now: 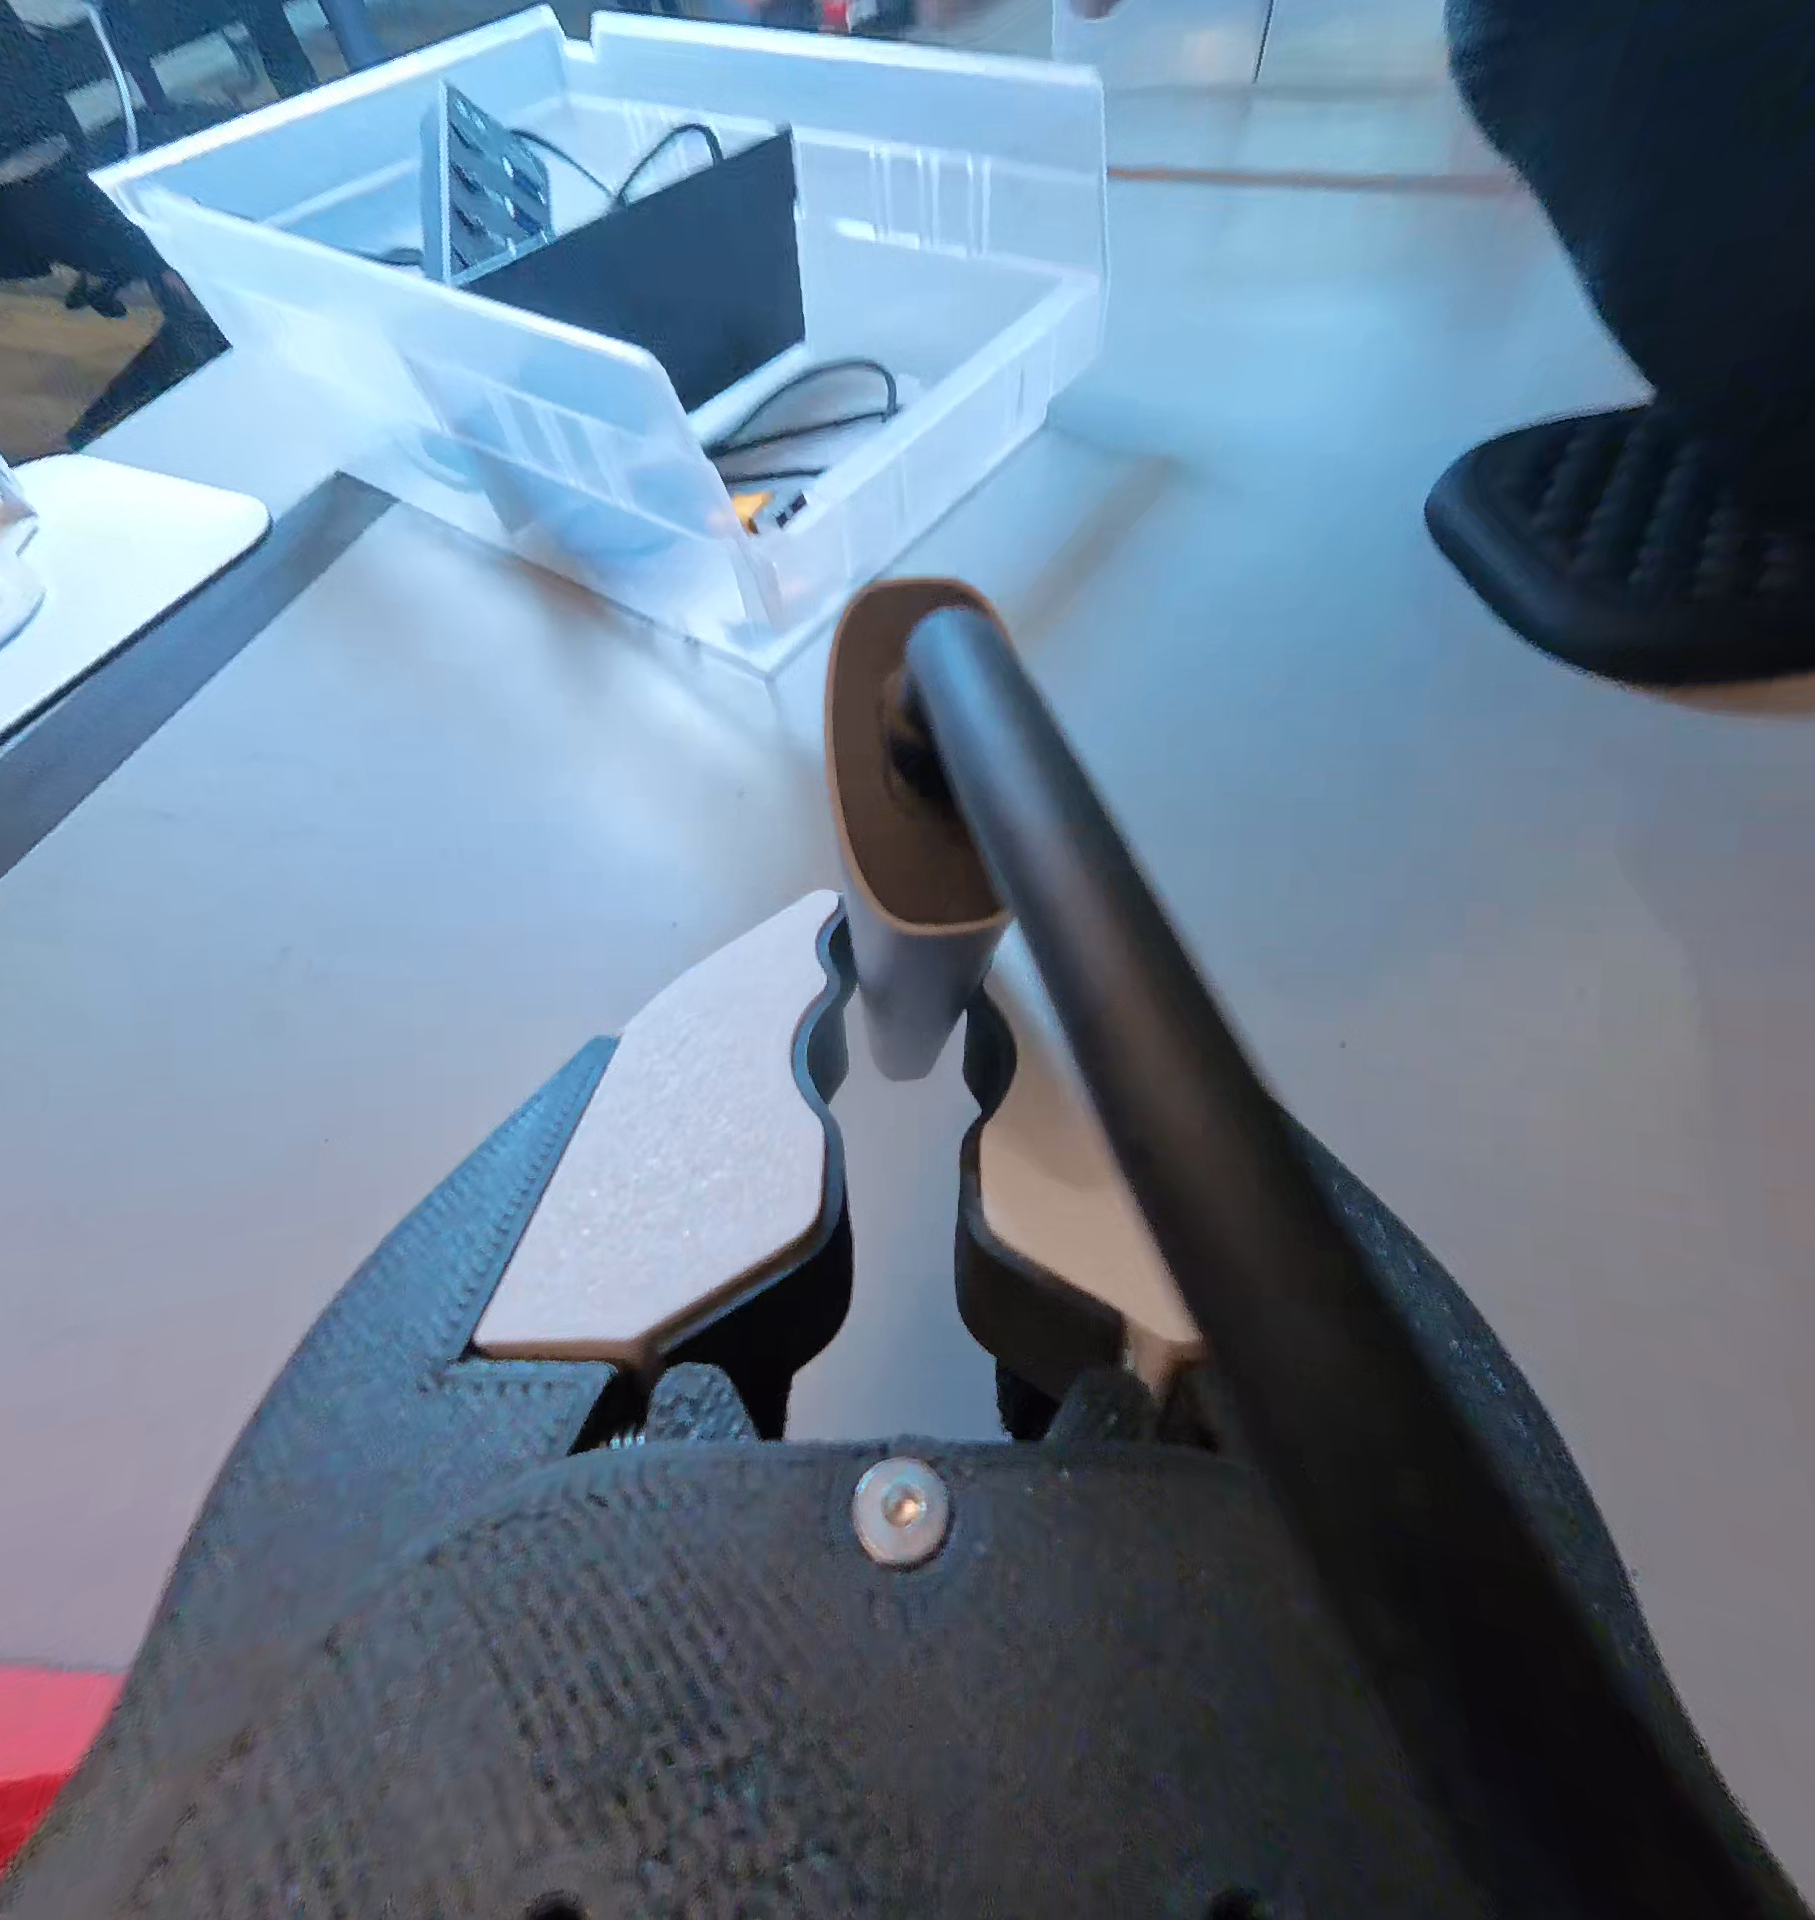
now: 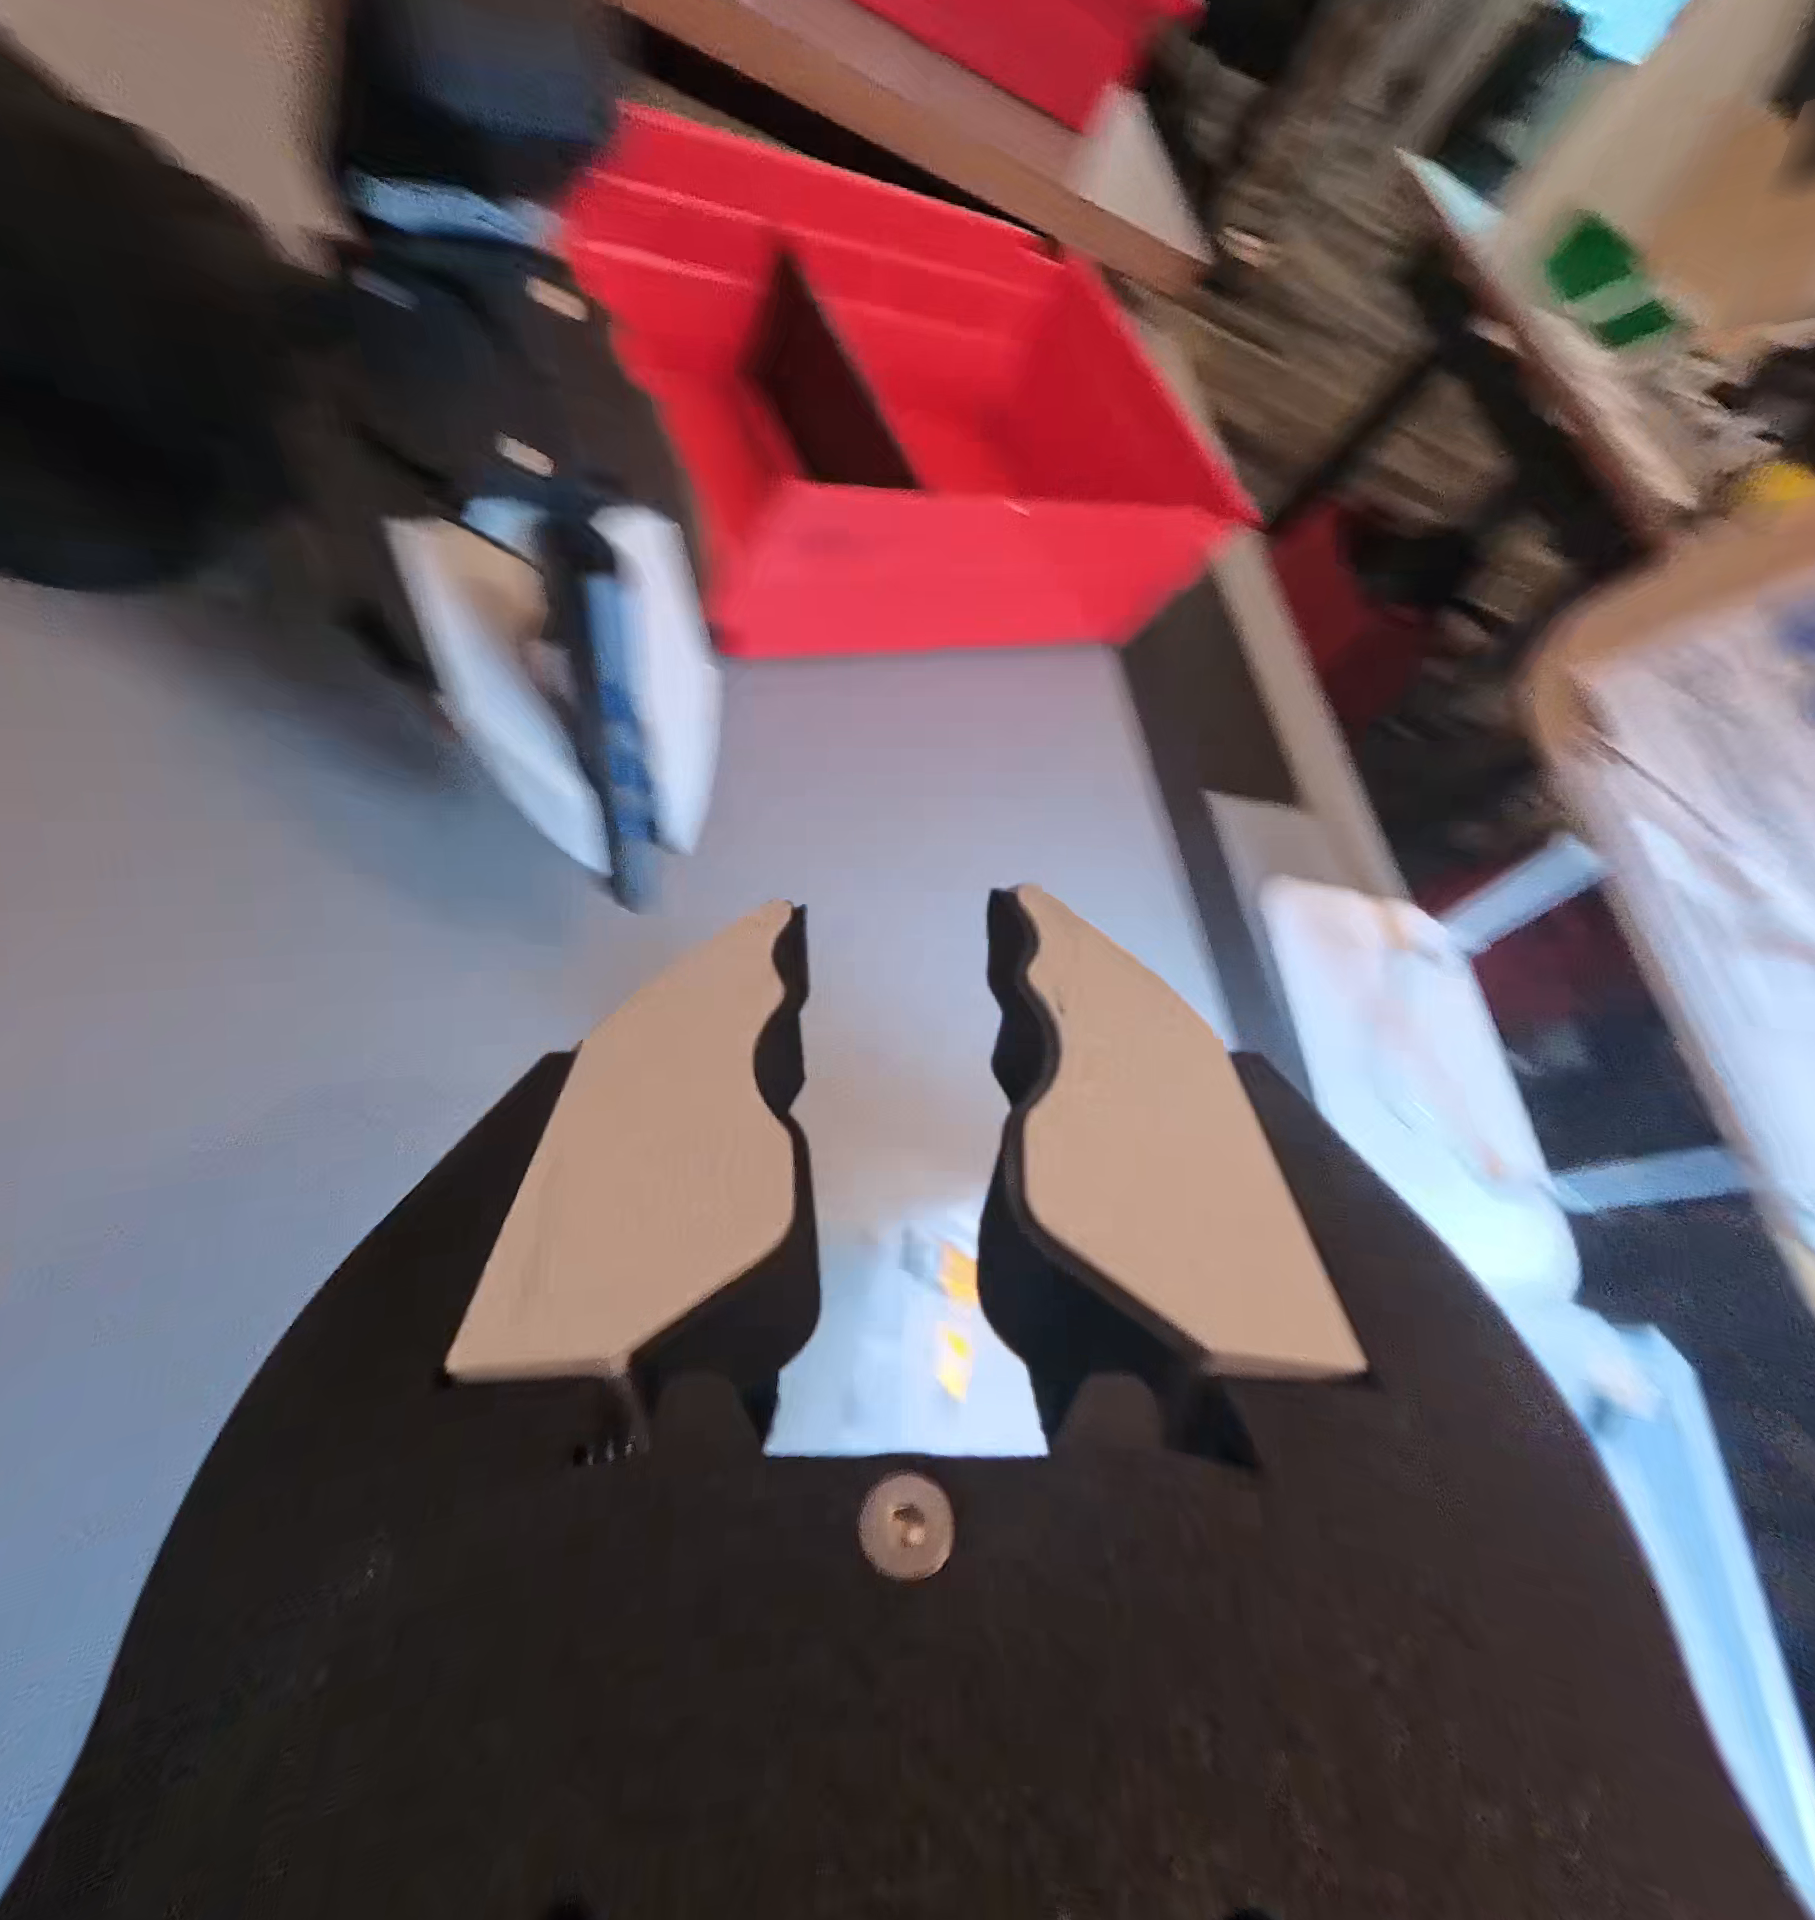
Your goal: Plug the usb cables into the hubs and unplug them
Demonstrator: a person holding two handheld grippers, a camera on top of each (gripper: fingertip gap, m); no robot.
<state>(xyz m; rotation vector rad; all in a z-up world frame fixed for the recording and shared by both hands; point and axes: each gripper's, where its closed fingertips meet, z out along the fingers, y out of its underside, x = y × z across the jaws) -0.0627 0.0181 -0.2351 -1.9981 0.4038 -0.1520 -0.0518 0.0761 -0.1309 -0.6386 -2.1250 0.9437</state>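
Observation:
My left gripper (image 1: 908, 997) is shut on a silver USB hub (image 1: 908, 790) and holds it on end just above the grey table (image 1: 363, 935). A thick black cable (image 1: 1090, 987) runs from the hub's end back over the right finger. My right gripper (image 2: 898, 914) is open and empty above the table. In that blurred view the left gripper (image 2: 612, 831) with the hub (image 2: 628, 769) is ahead to the left. Part of the right gripper's black body (image 1: 1651, 551) shows at the upper right of the left wrist view.
A clear plastic bin (image 1: 529, 416) with a black divider (image 1: 674, 281) stands behind the hub; it holds another hub (image 1: 487, 187), black cables and an orange-tipped connector (image 1: 768, 509). A red bin (image 2: 934, 436) stands at the table's far end. A white plastic bag (image 2: 1402, 1060) lies at the right edge. There is about 12 cm between the tips of the two grippers.

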